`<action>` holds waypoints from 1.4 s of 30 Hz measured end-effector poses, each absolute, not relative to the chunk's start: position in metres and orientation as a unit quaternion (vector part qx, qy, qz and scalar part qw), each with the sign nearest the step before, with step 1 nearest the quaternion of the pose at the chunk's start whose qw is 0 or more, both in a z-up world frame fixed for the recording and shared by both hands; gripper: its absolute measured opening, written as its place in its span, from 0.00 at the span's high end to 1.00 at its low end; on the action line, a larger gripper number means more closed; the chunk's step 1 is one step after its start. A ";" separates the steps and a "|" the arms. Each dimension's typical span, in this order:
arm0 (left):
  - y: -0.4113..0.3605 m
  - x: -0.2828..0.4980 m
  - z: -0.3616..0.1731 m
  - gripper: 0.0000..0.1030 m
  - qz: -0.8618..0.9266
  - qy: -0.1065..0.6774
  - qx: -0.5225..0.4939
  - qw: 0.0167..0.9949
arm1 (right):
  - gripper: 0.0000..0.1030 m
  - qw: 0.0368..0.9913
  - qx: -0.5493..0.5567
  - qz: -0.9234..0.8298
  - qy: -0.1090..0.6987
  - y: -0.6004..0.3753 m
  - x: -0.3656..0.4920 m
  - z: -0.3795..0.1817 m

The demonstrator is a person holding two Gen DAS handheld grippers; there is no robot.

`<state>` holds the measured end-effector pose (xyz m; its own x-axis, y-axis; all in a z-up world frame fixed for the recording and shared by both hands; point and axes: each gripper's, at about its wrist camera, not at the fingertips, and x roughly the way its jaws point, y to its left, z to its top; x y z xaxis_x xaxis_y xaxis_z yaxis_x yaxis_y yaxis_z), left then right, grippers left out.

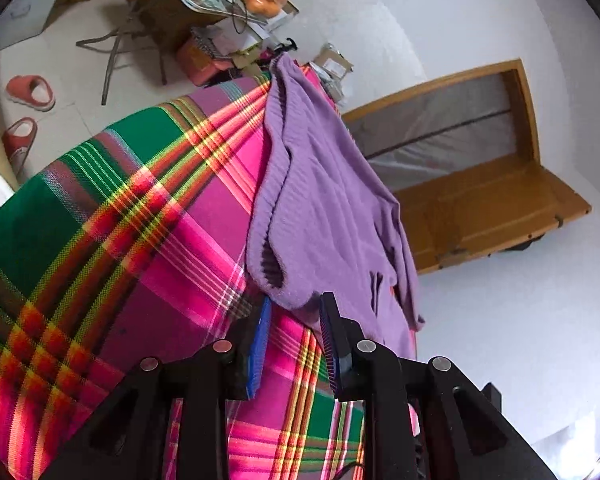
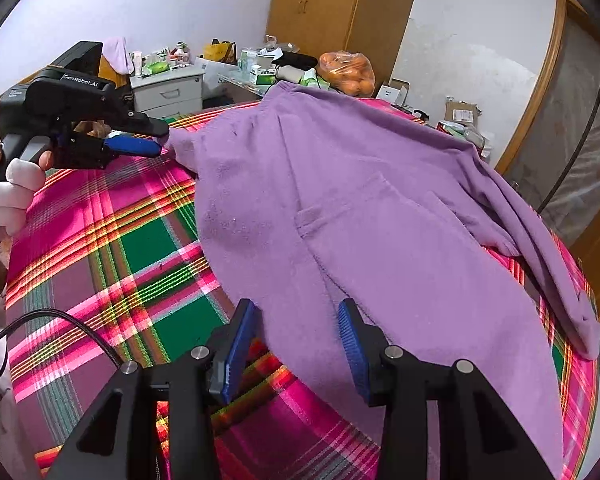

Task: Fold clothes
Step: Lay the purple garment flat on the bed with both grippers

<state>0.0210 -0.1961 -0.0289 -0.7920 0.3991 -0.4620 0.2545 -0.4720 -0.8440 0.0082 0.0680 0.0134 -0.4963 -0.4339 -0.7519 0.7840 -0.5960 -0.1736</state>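
A purple knit sweater (image 2: 340,200) lies spread over a table covered with a pink, green and red plaid cloth (image 2: 112,248). My left gripper (image 1: 296,308) is open, its jaws on either side of the sweater's (image 1: 320,200) ribbed corner at the cloth. In the right wrist view the left gripper (image 2: 160,138) shows at the sweater's far left corner, its fingertips touching the fabric. My right gripper (image 2: 296,312) is open over the sweater's near edge, holding nothing. One sleeve hangs off the table's right side.
Behind the table stand a bag of oranges (image 2: 348,72), boxes, bottles and a grey drawer unit (image 2: 168,92). A wooden wardrobe (image 2: 340,4) and a door frame stand on the right. Red slippers (image 1: 32,92) lie on the floor.
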 end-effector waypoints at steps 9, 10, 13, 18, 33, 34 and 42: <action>-0.197 0.016 -0.026 0.72 0.785 -0.529 -0.321 0.033 | 0.57 0.365 0.346 -0.826 0.254 0.067 0.015 0.012; -0.198 0.016 -0.026 0.70 0.785 -0.531 -0.319 0.029 | 0.57 0.365 0.346 -0.826 0.254 0.067 0.015 0.012; -0.200 0.016 -0.027 0.70 0.783 -0.536 -0.315 0.018 | 0.57 0.363 0.347 -0.827 0.254 0.065 0.015 0.012; -0.191 0.010 -0.024 0.70 0.801 -0.510 -0.314 0.017 | 0.57 0.362 0.352 -0.828 0.245 0.066 0.014 0.011; -0.220 0.037 0.004 0.91 0.853 -0.438 -0.283 0.011 | 0.97 0.393 0.341 -0.823 0.228 0.055 0.035 0.024; -0.225 0.041 0.005 0.91 0.854 -0.439 -0.279 0.009 | 0.97 0.401 0.338 -0.821 0.226 0.050 0.039 0.026; -0.266 0.065 0.006 0.92 0.854 -0.446 -0.268 -0.024 | 0.97 0.450 0.327 -0.798 0.231 0.013 0.067 0.031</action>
